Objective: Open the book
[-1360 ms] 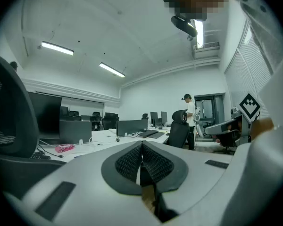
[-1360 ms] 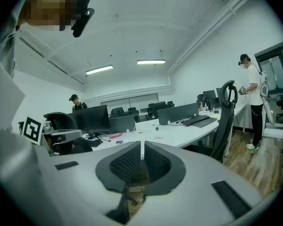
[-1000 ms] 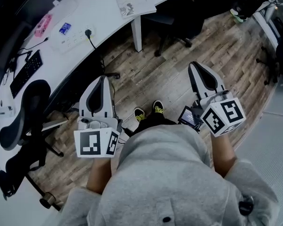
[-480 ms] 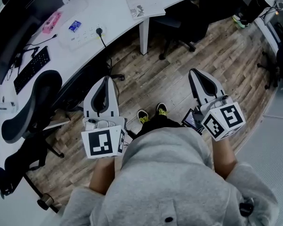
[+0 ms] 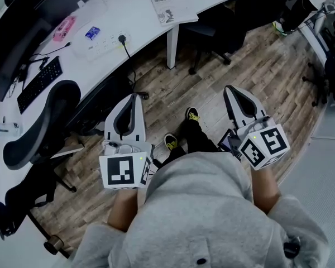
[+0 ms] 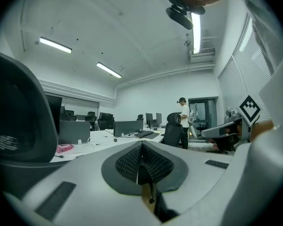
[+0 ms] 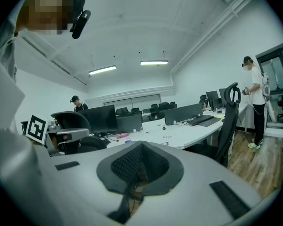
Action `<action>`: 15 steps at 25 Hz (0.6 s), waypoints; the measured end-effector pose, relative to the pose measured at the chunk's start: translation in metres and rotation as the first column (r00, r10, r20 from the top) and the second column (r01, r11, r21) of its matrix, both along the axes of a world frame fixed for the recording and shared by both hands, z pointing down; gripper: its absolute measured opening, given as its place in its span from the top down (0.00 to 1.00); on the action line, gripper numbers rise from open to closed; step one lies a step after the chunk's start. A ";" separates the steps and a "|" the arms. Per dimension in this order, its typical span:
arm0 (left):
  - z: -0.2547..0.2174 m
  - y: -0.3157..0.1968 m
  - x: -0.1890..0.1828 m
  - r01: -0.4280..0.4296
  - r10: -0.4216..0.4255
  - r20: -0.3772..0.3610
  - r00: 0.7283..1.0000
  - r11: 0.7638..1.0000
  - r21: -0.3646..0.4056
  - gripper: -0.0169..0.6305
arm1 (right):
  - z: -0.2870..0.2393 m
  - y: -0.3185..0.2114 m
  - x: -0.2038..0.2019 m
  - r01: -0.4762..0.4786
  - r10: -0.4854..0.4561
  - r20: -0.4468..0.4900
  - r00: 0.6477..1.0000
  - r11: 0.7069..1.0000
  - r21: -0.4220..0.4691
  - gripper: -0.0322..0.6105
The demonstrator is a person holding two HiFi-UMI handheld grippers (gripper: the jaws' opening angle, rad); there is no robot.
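Overhead, book (image 5: 173, 7) on desk (image 5: 142, 21); closer in, left gripper (image 6: 140, 149), right gripper (image 7: 139, 149) clenched empty.

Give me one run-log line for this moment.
left hand-held gripper: shut, empty | right hand-held gripper: shut, just closed, empty | book: on desk, untouched

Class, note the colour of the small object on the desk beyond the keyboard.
The small object is pink; it shows most clearly in the head view.

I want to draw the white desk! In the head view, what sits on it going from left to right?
black keyboard → pink thing → small blue thing → black plug → book
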State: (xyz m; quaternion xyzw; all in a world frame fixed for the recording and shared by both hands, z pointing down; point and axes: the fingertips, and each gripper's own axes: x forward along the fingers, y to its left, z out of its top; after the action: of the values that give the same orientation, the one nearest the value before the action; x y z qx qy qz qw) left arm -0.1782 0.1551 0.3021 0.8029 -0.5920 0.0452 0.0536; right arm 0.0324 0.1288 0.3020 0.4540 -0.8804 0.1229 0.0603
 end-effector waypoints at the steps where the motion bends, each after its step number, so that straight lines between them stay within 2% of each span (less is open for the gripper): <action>1: -0.001 -0.001 0.000 -0.003 0.003 -0.002 1.000 1.000 0.000 0.96 | 0.000 0.000 0.000 -0.002 0.002 -0.003 1.000 1.000 0.003 0.91; 11: -0.002 -0.009 -0.007 0.008 -0.008 -0.026 1.000 1.000 0.002 0.96 | 0.002 -0.014 -0.007 -0.002 0.002 0.006 1.000 1.000 -0.022 0.91; 15: -0.001 -0.016 -0.010 0.018 -0.018 -0.029 0.999 1.000 -0.003 0.96 | 0.008 -0.028 -0.004 -0.055 0.056 0.016 0.998 0.998 -0.043 0.91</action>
State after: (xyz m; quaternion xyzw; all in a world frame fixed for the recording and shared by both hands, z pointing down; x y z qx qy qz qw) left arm -0.1883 0.1394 0.3006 0.7980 -0.5984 0.0338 0.0639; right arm 0.0284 0.1008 0.3099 0.4757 -0.8652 0.1469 0.0591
